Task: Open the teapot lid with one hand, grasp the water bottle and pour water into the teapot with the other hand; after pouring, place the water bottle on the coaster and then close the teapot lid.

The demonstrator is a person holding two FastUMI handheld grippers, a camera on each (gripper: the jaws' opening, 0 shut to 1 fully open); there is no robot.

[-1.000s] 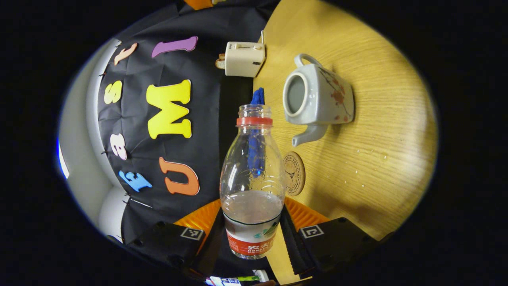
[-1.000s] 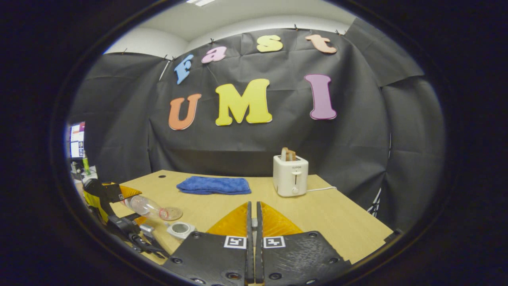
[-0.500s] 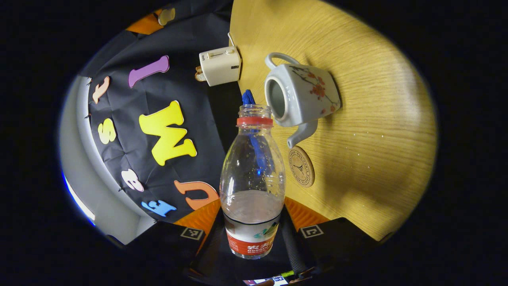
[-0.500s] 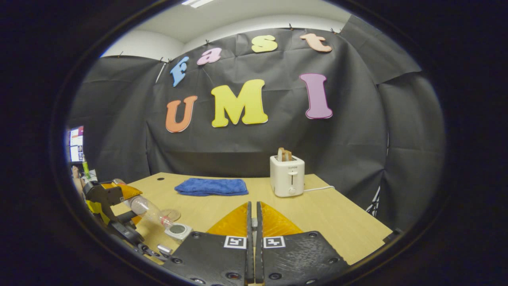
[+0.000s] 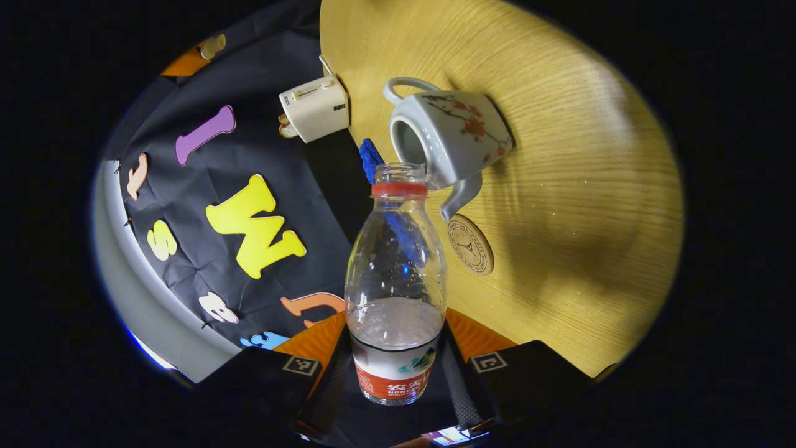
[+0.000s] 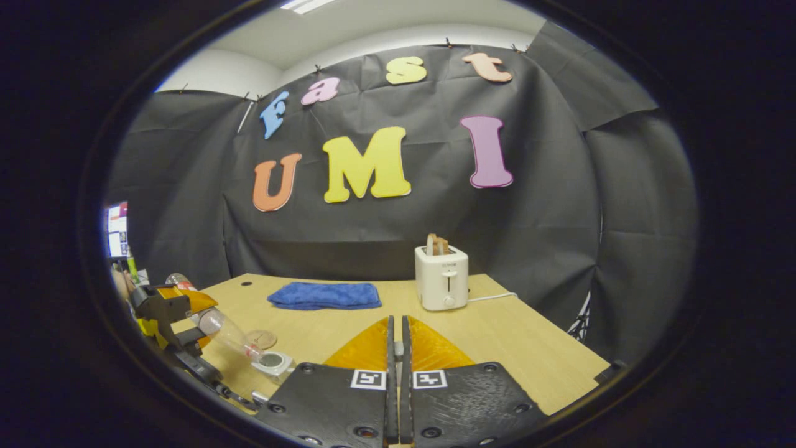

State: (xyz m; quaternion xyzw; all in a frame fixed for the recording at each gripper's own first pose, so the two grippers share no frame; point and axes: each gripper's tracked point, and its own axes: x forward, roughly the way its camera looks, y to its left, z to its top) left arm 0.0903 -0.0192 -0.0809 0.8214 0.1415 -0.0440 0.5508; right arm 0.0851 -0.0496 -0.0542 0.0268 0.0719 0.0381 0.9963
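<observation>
My left claw (image 5: 398,373) grips the water bottle (image 5: 396,292) by its labelled lower part, a finger pressed on each side. The bottle is uncapped with a red ring at its neck, and what water it has gathers near the label end. Its mouth is tipped toward the open top of the teapot (image 5: 449,134), which stands on the wooden table (image 5: 578,205) without its lid; I cannot tell what is inside the pot. The round coaster (image 5: 471,244) lies bare on the table just beside the spout. My right claw (image 6: 396,354) has its fingers drawn almost together; whether they pinch anything I cannot tell. Farther back sit a folded blue towel (image 6: 324,295) and a white toaster (image 6: 441,284) with bread in its slots.
</observation>
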